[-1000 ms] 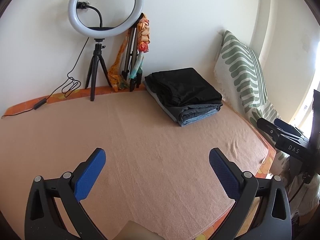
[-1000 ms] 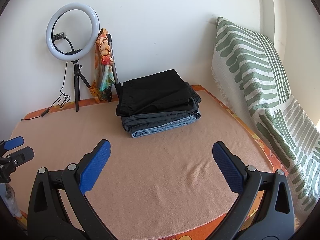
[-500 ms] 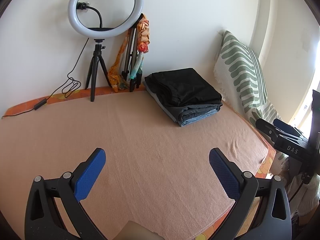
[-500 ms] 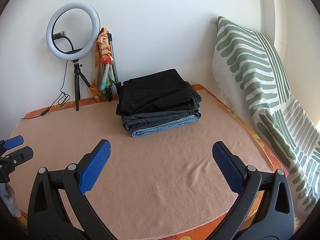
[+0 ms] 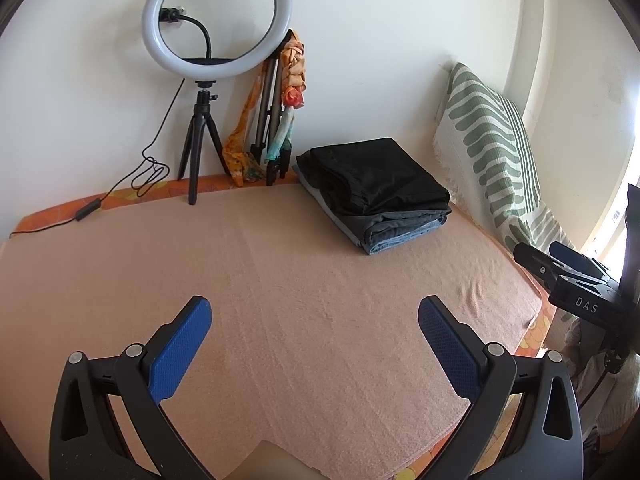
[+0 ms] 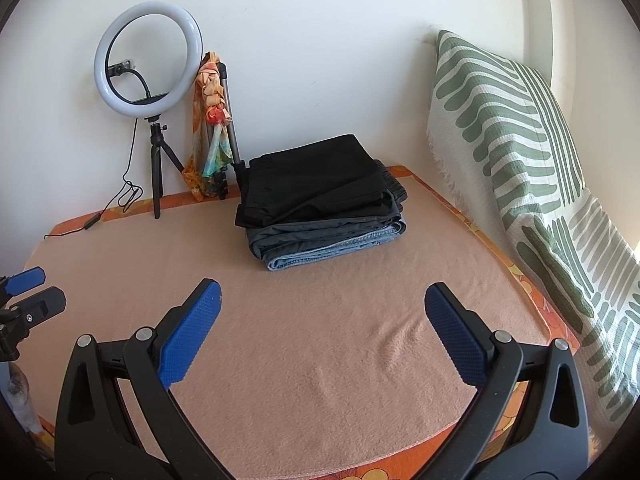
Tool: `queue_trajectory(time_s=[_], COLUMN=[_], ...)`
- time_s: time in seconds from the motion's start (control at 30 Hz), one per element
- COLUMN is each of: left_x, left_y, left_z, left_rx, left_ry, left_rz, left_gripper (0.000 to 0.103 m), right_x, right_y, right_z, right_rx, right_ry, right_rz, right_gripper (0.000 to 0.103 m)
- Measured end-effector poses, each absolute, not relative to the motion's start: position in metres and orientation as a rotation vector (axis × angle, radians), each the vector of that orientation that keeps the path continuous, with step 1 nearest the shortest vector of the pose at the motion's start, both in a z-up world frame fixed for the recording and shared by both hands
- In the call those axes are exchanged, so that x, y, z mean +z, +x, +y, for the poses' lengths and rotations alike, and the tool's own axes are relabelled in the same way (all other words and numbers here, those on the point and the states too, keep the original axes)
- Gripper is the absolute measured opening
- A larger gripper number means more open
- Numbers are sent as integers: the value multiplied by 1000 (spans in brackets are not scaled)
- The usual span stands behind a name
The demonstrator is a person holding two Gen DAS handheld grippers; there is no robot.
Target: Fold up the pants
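A stack of folded pants (image 5: 376,192), black on top, grey and blue denim below, lies at the far right of the peach blanket (image 5: 280,280); it also shows in the right wrist view (image 6: 320,208). My left gripper (image 5: 314,320) is open and empty, hovering above the blanket's near part. My right gripper (image 6: 322,308) is open and empty, a short way in front of the stack. The right gripper also appears at the right edge of the left wrist view (image 5: 568,268), and the left gripper at the left edge of the right wrist view (image 6: 28,292).
A ring light on a small tripod (image 5: 200,80) and a folded tripod with a colourful scarf (image 5: 280,120) stand against the back wall, with a cable (image 5: 120,188) trailing left. A green-striped pillow (image 6: 520,180) leans along the right side. The blanket's front edge (image 6: 320,472) is near.
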State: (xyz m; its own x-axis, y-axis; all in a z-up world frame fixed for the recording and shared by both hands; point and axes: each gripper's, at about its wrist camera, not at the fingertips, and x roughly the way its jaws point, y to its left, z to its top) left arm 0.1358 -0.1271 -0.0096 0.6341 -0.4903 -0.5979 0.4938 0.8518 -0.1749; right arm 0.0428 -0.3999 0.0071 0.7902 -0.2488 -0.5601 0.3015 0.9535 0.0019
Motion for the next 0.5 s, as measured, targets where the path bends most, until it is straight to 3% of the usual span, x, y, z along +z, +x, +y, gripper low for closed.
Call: queue_trajectory(time_s=[0.5], left_x=[-9], left_y=[134], left_z=[-124], left_rx=[-557], left_ry=[10], left_rz=[662], left_gripper=[103], right_x=[4], right_y=[43], right_z=[-398], right_rx=[-288], right_ry=[104], right_rz=[596], right_gripper=[103])
